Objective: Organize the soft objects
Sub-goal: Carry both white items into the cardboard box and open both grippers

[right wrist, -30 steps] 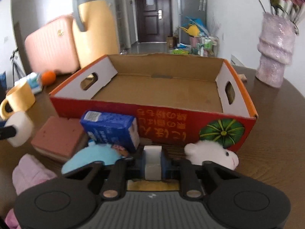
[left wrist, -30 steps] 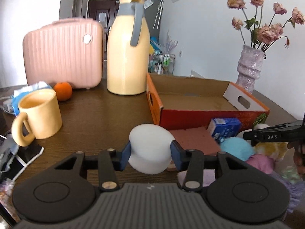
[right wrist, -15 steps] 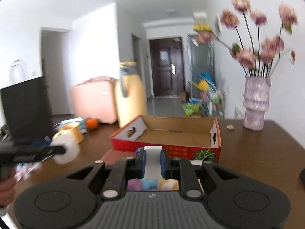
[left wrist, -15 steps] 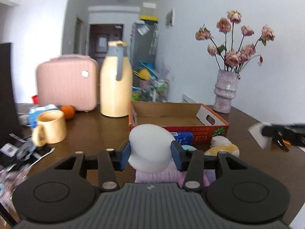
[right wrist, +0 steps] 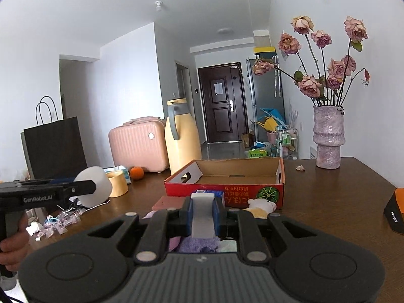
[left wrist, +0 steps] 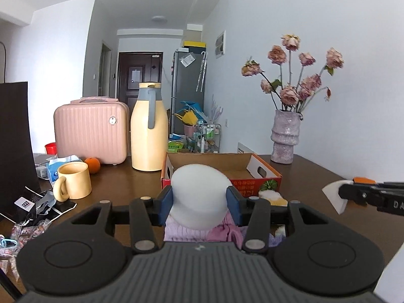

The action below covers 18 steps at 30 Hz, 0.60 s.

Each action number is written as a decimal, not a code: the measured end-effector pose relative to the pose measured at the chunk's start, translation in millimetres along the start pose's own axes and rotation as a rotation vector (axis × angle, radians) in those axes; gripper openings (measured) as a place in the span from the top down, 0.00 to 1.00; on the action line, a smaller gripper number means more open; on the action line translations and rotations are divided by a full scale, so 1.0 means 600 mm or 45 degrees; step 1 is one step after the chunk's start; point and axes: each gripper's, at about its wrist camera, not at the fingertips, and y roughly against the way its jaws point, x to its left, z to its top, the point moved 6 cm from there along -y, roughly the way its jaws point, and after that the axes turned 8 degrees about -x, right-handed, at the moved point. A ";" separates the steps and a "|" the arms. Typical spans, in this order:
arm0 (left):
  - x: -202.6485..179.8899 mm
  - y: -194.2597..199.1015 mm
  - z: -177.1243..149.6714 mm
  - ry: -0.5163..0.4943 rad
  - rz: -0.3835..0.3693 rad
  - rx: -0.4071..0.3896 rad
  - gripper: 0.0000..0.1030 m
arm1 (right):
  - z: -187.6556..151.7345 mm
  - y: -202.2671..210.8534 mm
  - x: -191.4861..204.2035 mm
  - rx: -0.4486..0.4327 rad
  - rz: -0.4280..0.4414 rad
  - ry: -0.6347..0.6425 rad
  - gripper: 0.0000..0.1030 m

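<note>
My left gripper (left wrist: 200, 203) is shut on a round white sponge (left wrist: 200, 194), held well above the table; it also shows in the right wrist view (right wrist: 94, 186). My right gripper (right wrist: 202, 214) is shut on a flat white sponge (right wrist: 202, 214), also raised; its white corner shows in the left wrist view (left wrist: 334, 195). An open red cardboard box (right wrist: 227, 185) stands ahead on the table. In front of it lie a brown sponge (right wrist: 169, 202), a blue packet (right wrist: 209, 193), a white-and-yellow plush (right wrist: 260, 205) and pink and purple soft cloths (left wrist: 192, 231).
A yellow mug (left wrist: 73, 180), an orange (left wrist: 92, 164), a yellow thermos jug (left wrist: 149, 131) and a pink case (left wrist: 91, 131) stand at the left back. A vase of dried roses (right wrist: 328, 139) stands at the right. A black paper bag (right wrist: 55, 149) and wrappers (right wrist: 60, 222) lie left.
Both grippers have risen and pulled back from the pile in front of the box, each still holding its sponge. The box and soft things now look smaller and lower.
</note>
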 end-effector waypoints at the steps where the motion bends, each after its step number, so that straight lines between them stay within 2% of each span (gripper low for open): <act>1: 0.003 -0.016 0.005 0.006 -0.004 0.000 0.55 | 0.003 -0.005 -0.003 -0.001 0.005 0.001 0.85; 6: 0.023 -0.152 0.034 -0.007 -0.033 0.039 0.55 | 0.024 -0.072 -0.036 0.022 0.003 0.003 0.85; 9: 0.038 -0.277 0.054 -0.012 -0.039 0.097 0.55 | 0.042 -0.155 -0.065 0.067 0.011 -0.005 0.85; 12: 0.053 -0.423 0.064 -0.002 -0.057 0.212 0.54 | 0.065 -0.274 -0.106 0.134 0.024 -0.012 0.85; 16: 0.069 -0.618 0.050 -0.027 -0.019 0.384 0.54 | 0.097 -0.461 -0.180 0.260 -0.050 -0.015 0.85; 18: 0.079 -0.701 0.030 -0.036 0.045 0.488 0.54 | 0.098 -0.562 -0.219 0.364 -0.092 -0.002 0.85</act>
